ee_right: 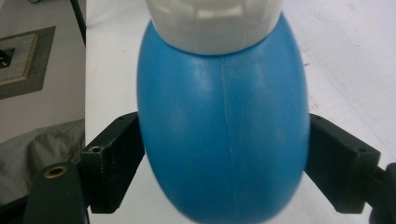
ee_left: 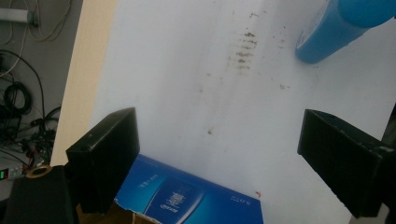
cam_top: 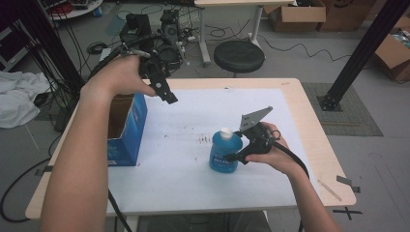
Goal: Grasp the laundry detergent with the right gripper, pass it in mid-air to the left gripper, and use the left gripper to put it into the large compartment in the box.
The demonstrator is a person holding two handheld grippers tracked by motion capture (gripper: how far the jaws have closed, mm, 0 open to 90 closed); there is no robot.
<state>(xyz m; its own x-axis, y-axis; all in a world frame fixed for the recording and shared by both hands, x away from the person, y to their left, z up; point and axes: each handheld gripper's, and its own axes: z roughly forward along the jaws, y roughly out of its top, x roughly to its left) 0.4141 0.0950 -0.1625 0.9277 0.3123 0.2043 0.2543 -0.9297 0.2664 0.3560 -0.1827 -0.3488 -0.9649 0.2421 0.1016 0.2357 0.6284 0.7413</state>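
Table: white sheet, blue bottle, box.

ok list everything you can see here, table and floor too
bottle: 1, blue with white cap, upright on the sheet, between the right tool's jaws
box: 1, blue, open, table's left edge
sheet: 1, white, stained, covering the table
table: 1, light wood
stool: 1, black, beyond the table
cardboard boxes: several, brown, floor far right
cloth: 1, white, floor left
left tool: 1, black, open, above the box
right tool: 1, black, around the bottle
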